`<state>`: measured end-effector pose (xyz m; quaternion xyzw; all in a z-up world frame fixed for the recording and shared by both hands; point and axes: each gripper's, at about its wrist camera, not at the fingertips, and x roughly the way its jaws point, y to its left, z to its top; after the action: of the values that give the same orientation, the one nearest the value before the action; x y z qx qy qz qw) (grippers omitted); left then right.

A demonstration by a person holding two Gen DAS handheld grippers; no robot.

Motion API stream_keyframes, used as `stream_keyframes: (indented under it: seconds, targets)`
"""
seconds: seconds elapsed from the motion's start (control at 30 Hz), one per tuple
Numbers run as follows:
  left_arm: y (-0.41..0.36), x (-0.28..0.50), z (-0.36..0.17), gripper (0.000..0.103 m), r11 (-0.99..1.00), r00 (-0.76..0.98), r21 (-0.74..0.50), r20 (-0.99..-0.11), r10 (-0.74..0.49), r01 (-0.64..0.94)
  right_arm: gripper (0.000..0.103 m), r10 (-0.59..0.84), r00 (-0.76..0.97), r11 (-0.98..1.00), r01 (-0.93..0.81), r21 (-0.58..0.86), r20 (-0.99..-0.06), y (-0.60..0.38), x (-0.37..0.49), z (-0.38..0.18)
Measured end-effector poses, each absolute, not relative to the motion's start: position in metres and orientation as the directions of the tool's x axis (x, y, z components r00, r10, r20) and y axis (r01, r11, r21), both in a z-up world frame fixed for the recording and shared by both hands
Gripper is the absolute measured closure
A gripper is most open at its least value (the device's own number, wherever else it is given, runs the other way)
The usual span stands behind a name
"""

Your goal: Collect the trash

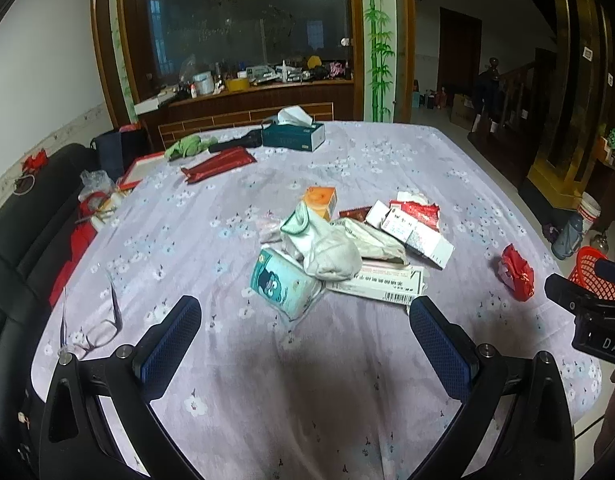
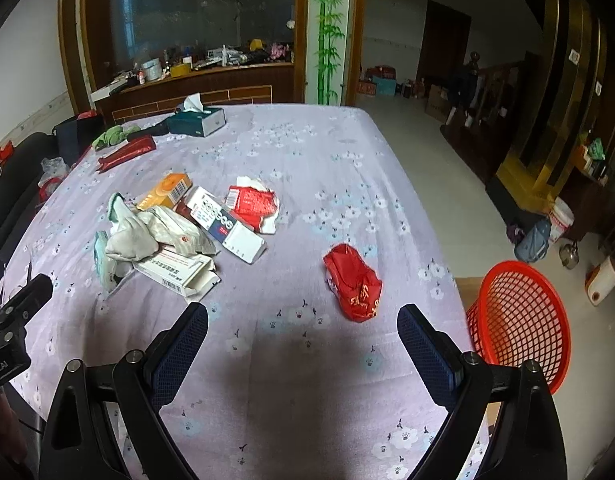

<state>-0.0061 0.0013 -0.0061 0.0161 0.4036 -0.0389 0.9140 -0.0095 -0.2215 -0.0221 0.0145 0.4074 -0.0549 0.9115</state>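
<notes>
Hovering: both grippers hang above the near part of the table (image 1: 387, 152), which wears a lilac floral cloth.
Left gripper (image 1: 305, 322): jaws spread wide, nothing between the 2 blue pads; it faces the pile of trash.
Right gripper (image 2: 303, 328): jaws likewise wide and empty, pointing at the crumpled red wrapper (image 2: 353, 282).
Trash pile: a grey-white sock (image 1: 323, 250) lies over a long white carton (image 1: 381, 284), with a teal tissue pack (image 1: 281, 282) touching its near side, an orange box (image 1: 321, 200) behind and a torn red-and-white packet (image 2: 253, 202) to the right.
Red wrapper: alone, well apart from the pile, near the table's right edge.
Basket (image 2: 519, 322): red mesh, tilted, just beside the table's right edge (lower than the tabletop).
Far end: a tissue box (image 1: 295, 134) and a green cloth (image 1: 185, 146).
Left edge: a pair of glasses (image 1: 95, 328).
</notes>
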Motion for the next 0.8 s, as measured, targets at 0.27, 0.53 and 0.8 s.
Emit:
stream_keyframes:
  seconds: [0.27, 0.53, 0.8]
  targets:
    - [0.024, 0.014, -0.022, 0.001, 0.996, 0.607, -0.061, -0.789, -0.091, 0.069, 0.023, -0.008, 0.595, 0.99, 0.118, 0.078, -0.804, -0.255, 0.017, -0.048]
    - [0.052, 0.05, -0.043, 0.03, 0.972, 0.574, -0.227, -0.788, -0.223, 0.066, 0.025, 0.053, 0.538, 0.976, 0.152, 0.158, -0.841, -0.29, 0.057, -0.071]
    - [0.063, 0.081, -0.055, 0.036, 0.961, 0.531, -0.273, -0.807, -0.257, 0.051, 0.041, 0.035, 0.482, 0.981, 0.15, 0.122, -0.875, -0.291, 0.091, -0.097]
